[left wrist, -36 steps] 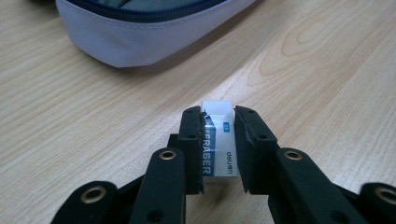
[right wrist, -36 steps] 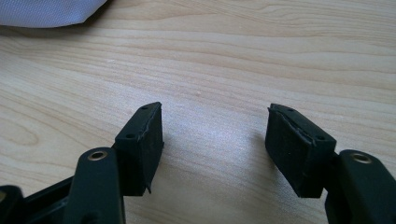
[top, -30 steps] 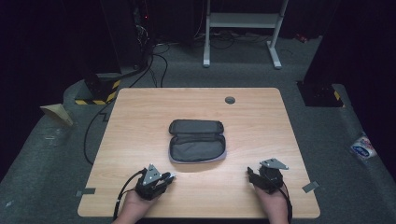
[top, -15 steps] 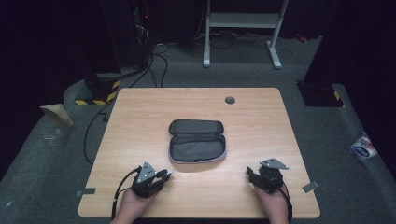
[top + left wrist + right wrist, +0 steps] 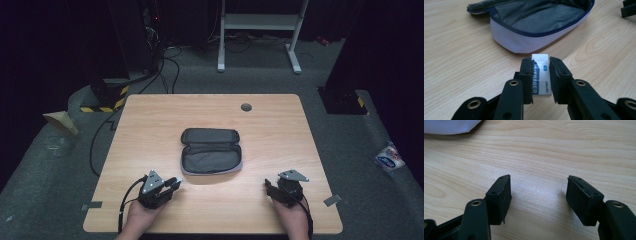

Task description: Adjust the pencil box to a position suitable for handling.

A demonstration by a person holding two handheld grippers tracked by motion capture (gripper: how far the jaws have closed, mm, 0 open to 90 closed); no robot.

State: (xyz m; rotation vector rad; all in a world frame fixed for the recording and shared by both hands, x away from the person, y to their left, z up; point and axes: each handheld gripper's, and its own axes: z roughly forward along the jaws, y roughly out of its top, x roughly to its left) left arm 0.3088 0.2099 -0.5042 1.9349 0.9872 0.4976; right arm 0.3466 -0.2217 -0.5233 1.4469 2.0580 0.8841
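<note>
A grey pencil case (image 5: 211, 151) lies unzipped in the middle of the wooden table (image 5: 150, 120), its grey lining and pale side (image 5: 534, 27) facing me. My left gripper (image 5: 172, 184) is at the front left, a little short of the case's near corner. In the left gripper view its two black jaws are shut on a white eraser (image 5: 541, 75) with a blue printed sleeve. My right gripper (image 5: 269, 188) rests low at the front right, its jaws open (image 5: 539, 195) over bare wood with nothing between them.
A small dark round grommet (image 5: 246, 107) sits near the table's far edge. Beyond the table are a white metal stand (image 5: 257, 30), black cables on grey carpet (image 5: 170, 65) and a striped-edged dark base (image 5: 107, 97). A white packet (image 5: 390, 157) lies on the floor at right.
My left hand has shifted slightly near the front left edge with the eraser still gripped. The right gripper has stayed where it was.
</note>
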